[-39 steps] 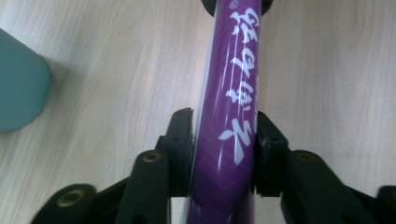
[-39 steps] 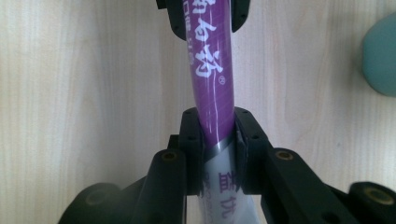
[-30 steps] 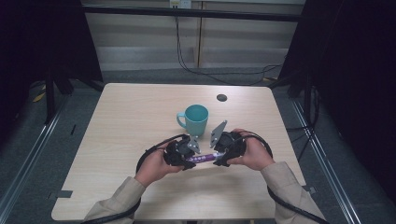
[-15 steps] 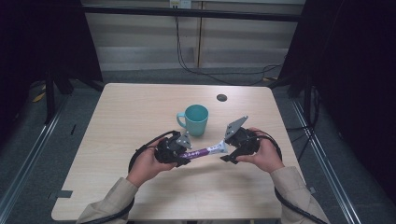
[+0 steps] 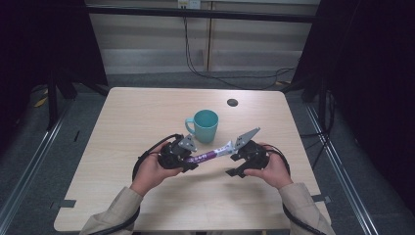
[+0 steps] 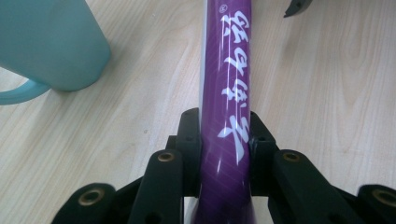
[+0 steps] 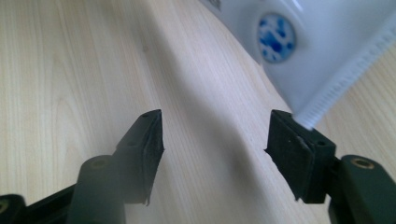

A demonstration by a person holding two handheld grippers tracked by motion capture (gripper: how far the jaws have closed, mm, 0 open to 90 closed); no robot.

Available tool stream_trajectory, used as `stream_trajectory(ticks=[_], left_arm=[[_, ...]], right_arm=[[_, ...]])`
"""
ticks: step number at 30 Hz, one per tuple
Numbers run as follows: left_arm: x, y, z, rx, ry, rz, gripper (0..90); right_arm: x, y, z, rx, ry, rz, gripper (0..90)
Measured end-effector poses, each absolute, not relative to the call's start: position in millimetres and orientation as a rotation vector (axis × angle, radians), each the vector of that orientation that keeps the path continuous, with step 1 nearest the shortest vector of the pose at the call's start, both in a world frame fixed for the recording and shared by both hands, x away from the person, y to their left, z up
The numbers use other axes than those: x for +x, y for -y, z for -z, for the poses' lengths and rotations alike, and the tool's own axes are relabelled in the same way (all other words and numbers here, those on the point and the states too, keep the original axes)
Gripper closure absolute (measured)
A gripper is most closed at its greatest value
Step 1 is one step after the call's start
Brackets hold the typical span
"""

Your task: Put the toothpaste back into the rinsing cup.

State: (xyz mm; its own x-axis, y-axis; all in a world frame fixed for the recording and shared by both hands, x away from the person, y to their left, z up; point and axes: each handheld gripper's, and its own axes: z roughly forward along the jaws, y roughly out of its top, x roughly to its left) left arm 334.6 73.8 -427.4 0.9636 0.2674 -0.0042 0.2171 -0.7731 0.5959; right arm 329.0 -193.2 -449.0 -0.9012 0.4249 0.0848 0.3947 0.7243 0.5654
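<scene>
On the table (image 5: 122,127), the mug (image 5: 204,126) stands near the centre. The left gripper (image 5: 188,164) sits at the mug's seven o'clock, the right gripper (image 5: 234,157) at its five o'clock. The tube (image 5: 208,155) spans between them, just before the mug. A small round disc (image 5: 232,102) lies at the mug's one o'clock.

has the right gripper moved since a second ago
Yes. In the high view the right gripper, open now, has drawn rightward from the left gripper and the teal mug, off the purple tube.
</scene>
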Motion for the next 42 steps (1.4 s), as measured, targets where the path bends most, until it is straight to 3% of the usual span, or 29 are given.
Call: stream_trajectory(ticks=[31,36,42], left_arm=[[335.9,-64.0,427.3,2.439,-0.417,-0.132,72.6],[335.3,-60.6,430.5,2.432,-0.428,-0.125,72.5],[335.7,-56.3,431.5,2.415,-0.453,-0.111,72.5]], right_arm=[[324.6,182.3,443.1,0.734,-2.751,-1.148,37.2],[325.7,184.8,438.4,0.762,-2.699,-1.253,44.2],[327.1,180.4,435.3,0.766,-2.7,-1.239,44.8]])
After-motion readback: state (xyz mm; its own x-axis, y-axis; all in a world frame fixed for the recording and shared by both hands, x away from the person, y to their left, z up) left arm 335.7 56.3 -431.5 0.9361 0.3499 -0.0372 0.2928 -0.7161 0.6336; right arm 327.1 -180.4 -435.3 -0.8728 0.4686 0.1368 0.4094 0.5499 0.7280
